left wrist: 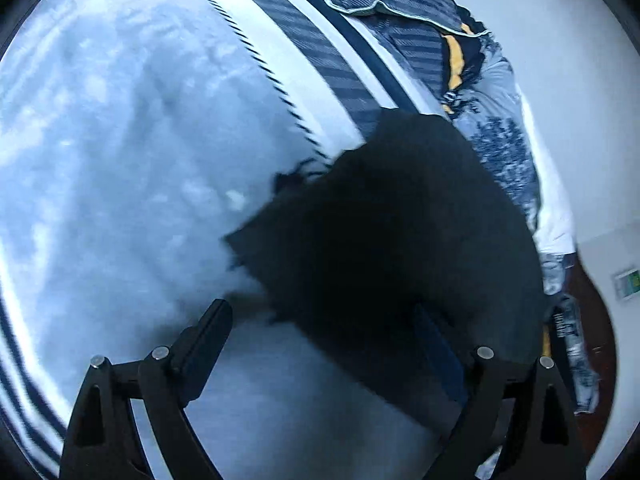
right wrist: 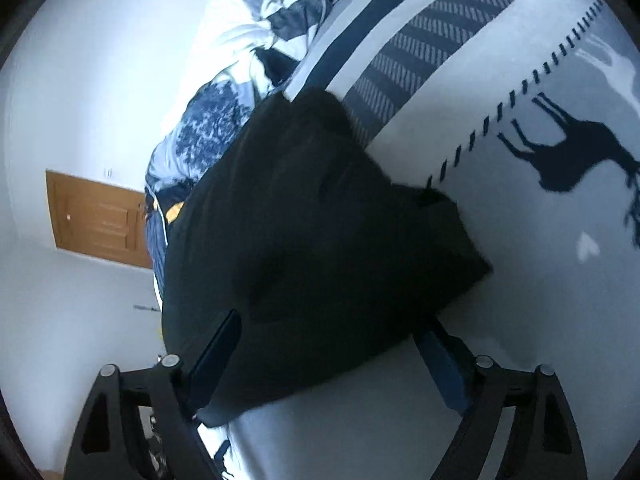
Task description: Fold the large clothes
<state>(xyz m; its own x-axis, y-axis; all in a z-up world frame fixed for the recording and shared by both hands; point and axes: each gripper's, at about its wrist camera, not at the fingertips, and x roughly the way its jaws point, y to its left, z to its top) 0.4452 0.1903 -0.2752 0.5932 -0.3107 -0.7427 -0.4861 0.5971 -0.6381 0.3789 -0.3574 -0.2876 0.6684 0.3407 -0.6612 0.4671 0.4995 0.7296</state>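
Two grippers, one garment. Your left gripper: fingers spread wide, pinching nothing, over the pale bedspread with the black garment lying just ahead and to its right. Your right gripper: fingers also spread, the same black garment bunched between and beyond them on the bed. Rumpled bedding sits behind. Progress, as you can judge: garment looks heaped in a loose bundle, not flat; neat folding appears mostly left.

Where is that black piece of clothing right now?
The black garment lies bunched on the pale bedspread, beside its striped border. In both views it sits between each open tool's fingers, left tool and right tool.
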